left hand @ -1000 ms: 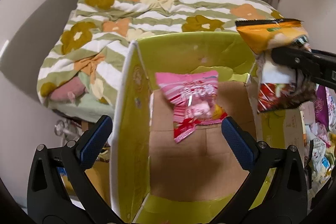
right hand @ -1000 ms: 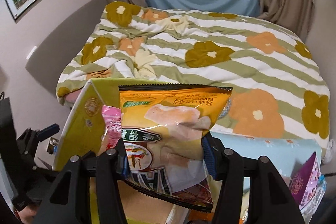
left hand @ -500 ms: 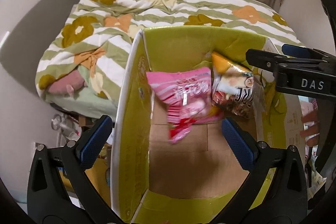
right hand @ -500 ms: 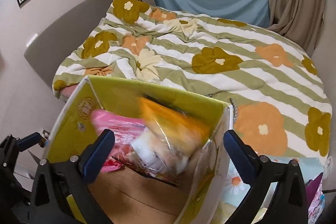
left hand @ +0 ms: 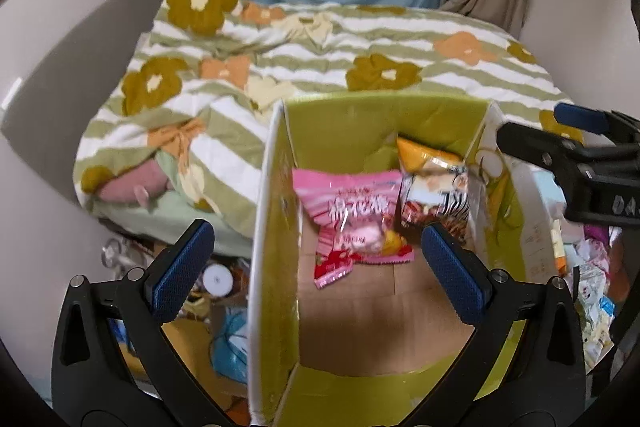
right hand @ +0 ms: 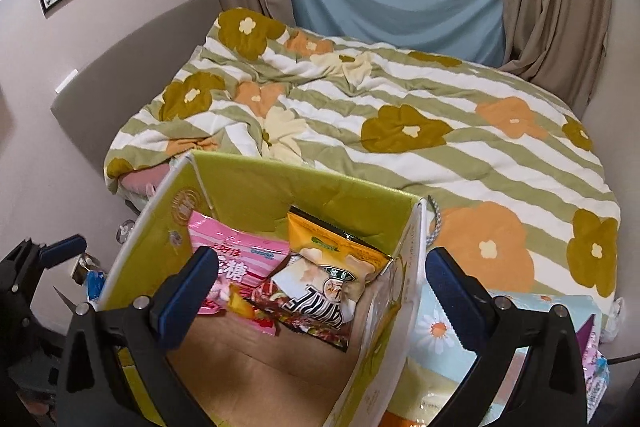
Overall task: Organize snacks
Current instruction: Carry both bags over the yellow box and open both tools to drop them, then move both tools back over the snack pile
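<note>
An open yellow-green cardboard box (left hand: 276, 227) (right hand: 256, 187) stands in front of a bed. Inside it lie a pink marshmallow bag (left hand: 352, 219) (right hand: 236, 259) and an orange chip bag (left hand: 434, 187) (right hand: 332, 267), leaning against the far wall side by side. My left gripper (left hand: 312, 267) is open and empty, held above the box's near left wall. My right gripper (right hand: 320, 291) is open and empty above the box's right wall; it also shows at the right in the left wrist view (left hand: 576, 155).
A bed with a green-striped floral duvet (right hand: 400, 115) lies behind the box. A pile of loose snack packets (left hand: 588, 283) lies right of the box. Clutter with a blue bag (left hand: 228, 343) sits on the floor left of it. A daisy-print packet (right hand: 448, 331) lies under my right gripper.
My right gripper opened and let go of the orange chip bag, which dropped into the box beside the pink bag. The right gripper then pulled back; the left gripper stayed open.
</note>
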A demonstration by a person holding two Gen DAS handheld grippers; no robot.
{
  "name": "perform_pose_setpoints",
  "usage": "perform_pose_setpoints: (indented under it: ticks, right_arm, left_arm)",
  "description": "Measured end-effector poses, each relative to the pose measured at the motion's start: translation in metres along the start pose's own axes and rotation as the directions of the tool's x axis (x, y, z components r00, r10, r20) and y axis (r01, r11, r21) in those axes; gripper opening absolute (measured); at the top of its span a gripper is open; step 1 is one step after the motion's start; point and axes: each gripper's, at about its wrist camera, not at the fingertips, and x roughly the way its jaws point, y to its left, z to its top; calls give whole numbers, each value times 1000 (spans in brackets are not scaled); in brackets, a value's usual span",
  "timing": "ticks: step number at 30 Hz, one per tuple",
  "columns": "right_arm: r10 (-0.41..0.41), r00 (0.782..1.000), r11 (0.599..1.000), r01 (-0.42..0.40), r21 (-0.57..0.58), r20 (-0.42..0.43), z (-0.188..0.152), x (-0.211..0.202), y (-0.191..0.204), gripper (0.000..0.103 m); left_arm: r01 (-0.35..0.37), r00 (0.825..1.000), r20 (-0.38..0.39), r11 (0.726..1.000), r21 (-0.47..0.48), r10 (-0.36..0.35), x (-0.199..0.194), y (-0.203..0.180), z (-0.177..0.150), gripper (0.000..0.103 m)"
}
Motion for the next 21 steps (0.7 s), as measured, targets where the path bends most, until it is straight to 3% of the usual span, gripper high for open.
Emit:
perform_pose_setpoints:
  ticks: [11,21]
  right_arm:
    - [-23,998,997,17,81,64,-25,-79,-13,103]
    - [-118,987,987,105,118,109,-83,-164,-73,103]
  left_arm:
    - [62,997,44,995,84,-65,-42,-46,-7,103]
    - [175,981,63,975,137,-185,-82,-141,-36,103]
